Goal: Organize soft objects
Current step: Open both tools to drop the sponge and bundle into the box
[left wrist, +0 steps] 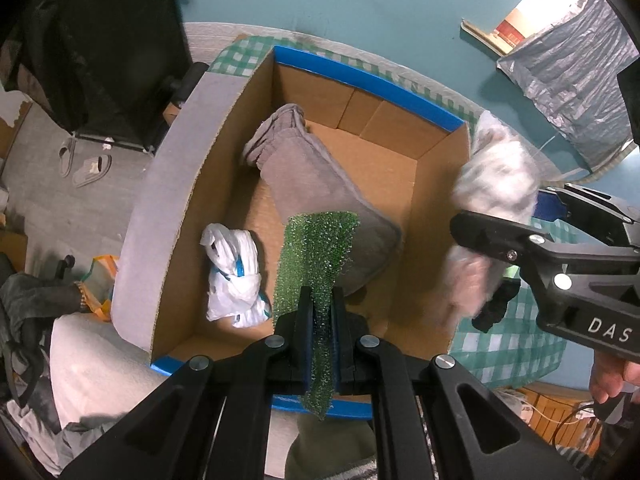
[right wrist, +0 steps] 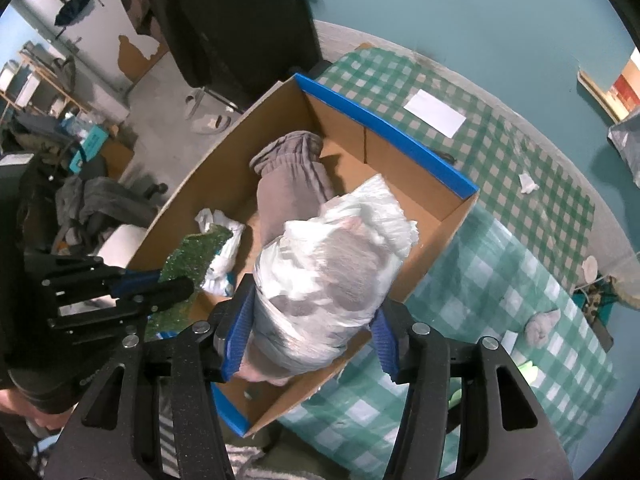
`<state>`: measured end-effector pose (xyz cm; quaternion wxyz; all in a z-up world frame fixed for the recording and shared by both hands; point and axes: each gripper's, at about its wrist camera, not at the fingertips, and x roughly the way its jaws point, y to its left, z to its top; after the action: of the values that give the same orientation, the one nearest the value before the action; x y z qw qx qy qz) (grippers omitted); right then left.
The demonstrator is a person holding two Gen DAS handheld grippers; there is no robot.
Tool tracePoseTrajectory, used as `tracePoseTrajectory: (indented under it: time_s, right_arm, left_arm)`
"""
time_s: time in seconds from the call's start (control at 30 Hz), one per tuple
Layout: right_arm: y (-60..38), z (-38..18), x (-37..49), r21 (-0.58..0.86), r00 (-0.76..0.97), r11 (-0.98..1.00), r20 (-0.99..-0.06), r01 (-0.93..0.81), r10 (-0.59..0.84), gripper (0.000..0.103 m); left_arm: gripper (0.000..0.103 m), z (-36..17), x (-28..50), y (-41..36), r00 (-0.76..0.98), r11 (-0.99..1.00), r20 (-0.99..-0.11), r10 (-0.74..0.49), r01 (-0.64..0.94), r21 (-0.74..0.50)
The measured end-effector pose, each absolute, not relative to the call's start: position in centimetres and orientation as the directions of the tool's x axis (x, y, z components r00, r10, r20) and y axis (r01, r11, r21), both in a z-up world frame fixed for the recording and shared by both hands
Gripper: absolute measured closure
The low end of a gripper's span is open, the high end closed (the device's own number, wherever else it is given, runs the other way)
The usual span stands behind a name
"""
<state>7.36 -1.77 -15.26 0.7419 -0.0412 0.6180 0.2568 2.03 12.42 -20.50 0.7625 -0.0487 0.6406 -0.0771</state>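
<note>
Hanging above the cardboard box (left wrist: 192, 184) on the checked tabletop (right wrist: 500, 208), both claws carry loads. Leftmost in the box lies a knotted white plastic bag (left wrist: 232, 276), crinkly and light. Left claw (left wrist: 322, 308) pinches a green mesh scrubber (left wrist: 316, 248), coarse, springy, thin, weightless by the look; gripped near one end, it flops little. Beneath sits a grey folded cloth (left wrist: 320, 184), soft and matte. Right claw (right wrist: 312, 320) is pressed onto a bagged bundle (right wrist: 332, 264), filmy plastic over grey fabric, bulky, squashy, likely slippery; a mid-body hold suits it best.
</note>
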Motion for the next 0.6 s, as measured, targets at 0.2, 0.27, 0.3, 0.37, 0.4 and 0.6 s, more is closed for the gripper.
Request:
tracePoseTrajectory:
  time_s: [0.2, 0.27, 0.3, 0.37, 0.4, 0.6]
  right_arm:
    - [-1.7, -15.3, 7.5, 0.244, 0.117, 0.872, -0.94, -0.425, 0.32, 0.034]
    - [-1.9, -15.3, 7.6, 0.247, 0.118, 0.873, -0.939, -0.421, 0.323, 0.034]
    - [-2.0, -15.3, 7.6, 0.25, 0.119, 0.874, -0.938, -0.417, 0.325, 0.034]
    - [-2.4, -15.3, 7.8, 0.257, 0.119, 0.877, -0.937, -0.406, 0.329, 0.034]
    - [-2.6, -15.3, 7.8, 0.26, 0.118, 0.878, -0.936, -0.401, 0.331, 0.034]
    - [-3.7, -15.1, 7.9, 0.259, 0.122, 0.887, -0.937, -0.382, 0.326, 0.034]
  left_arm:
    - [0.077, -21.0, 2.4, 12.6, 0.144, 0.986, -0.975, -0.168, 0.045, -0.164]
    - [0.074, -21.1, 2.5, 12.7, 0.14, 0.985, -0.976, -0.169, 0.041, -0.165]
    - [0.073, -21.1, 2.5, 12.7, 0.141, 0.986, -0.976, -0.168, 0.042, -0.163]
    - [0.071, -21.1, 2.5, 12.6, 0.144, 0.986, -0.976, -0.166, 0.046, -0.161]
    - [0.071, -21.0, 2.6, 12.5, 0.145, 0.986, -0.976, -0.166, 0.048, -0.16]
    - [0.067, -20.7, 2.9, 11.8, 0.151, 0.986, -0.975, -0.163, 0.057, -0.156]
